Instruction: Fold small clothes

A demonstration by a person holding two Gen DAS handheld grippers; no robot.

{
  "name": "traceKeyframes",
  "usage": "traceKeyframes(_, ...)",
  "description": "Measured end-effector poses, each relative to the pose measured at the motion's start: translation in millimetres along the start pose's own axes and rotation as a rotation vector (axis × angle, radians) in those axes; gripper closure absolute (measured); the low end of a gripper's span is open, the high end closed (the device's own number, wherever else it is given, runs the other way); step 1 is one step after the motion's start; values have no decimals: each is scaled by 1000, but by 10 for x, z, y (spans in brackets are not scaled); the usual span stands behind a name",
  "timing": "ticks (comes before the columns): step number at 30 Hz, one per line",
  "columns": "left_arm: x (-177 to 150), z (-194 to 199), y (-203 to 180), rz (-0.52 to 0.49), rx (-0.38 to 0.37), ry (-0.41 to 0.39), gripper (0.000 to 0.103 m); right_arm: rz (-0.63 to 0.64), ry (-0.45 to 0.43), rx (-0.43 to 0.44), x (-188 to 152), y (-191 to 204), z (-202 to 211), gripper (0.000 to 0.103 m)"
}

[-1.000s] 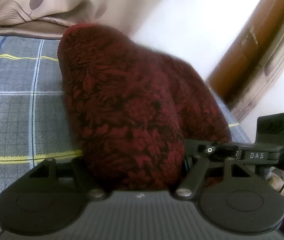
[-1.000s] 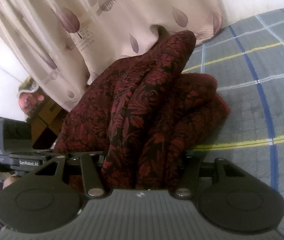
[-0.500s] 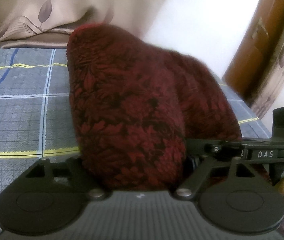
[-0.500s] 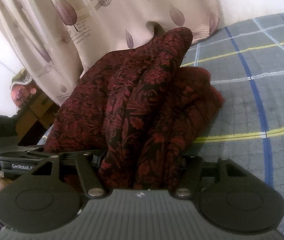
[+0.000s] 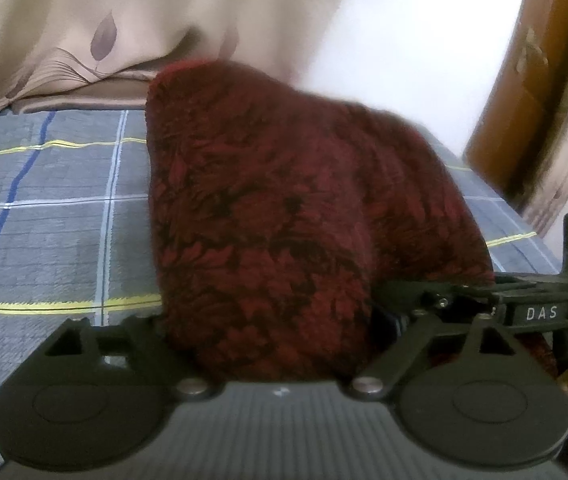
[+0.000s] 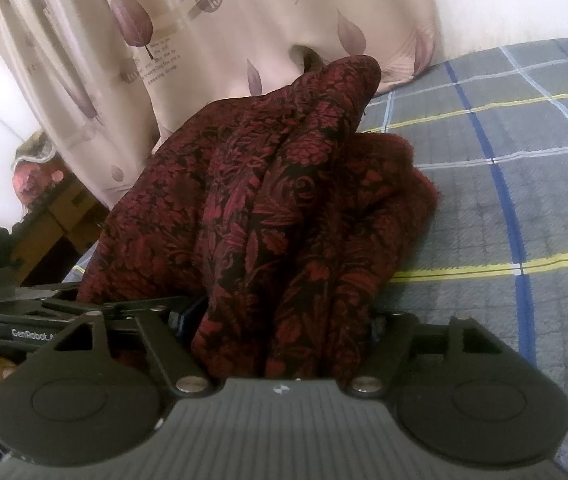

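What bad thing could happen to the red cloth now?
The red cloth is bunched thick inside both the left claw and the right claw, so the fold may land crooked or lumpy. It also hangs near the edge of the checked bedspread and might slide off.

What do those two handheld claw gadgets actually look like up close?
Both are matte black plastic: a ribbed grey-black centre plate, two round discs at the sides and silver pivot screws. The left claw and the right claw look alike; white lettering reads "DAS" and "GenRobot".

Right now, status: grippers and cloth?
Left gripper and right gripper both shut on red garment. Garment bunched, draping onto plaid bedsheet. Nothing blocking.
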State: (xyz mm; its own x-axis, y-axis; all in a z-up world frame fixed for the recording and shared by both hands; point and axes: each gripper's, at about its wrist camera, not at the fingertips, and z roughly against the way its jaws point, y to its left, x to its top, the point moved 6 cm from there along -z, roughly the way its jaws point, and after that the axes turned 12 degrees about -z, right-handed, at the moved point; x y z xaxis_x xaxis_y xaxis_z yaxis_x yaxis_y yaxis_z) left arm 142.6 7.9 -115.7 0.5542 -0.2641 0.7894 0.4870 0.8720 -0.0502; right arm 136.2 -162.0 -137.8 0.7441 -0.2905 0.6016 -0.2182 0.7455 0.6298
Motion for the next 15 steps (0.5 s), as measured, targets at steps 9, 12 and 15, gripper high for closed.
traceKeyframes(9,-29,155,-60,-3,60,-5,12,34,-5,-44,-39,12,83,21)
traceKeyframes(12,-48,204,-89,-10,81,-8,11,42,-5,-56,-70,16,114,20)
traceKeyframes(15,-69,257,-119,-13,99,-10,11,46,-6,-63,-98,13,153,19)
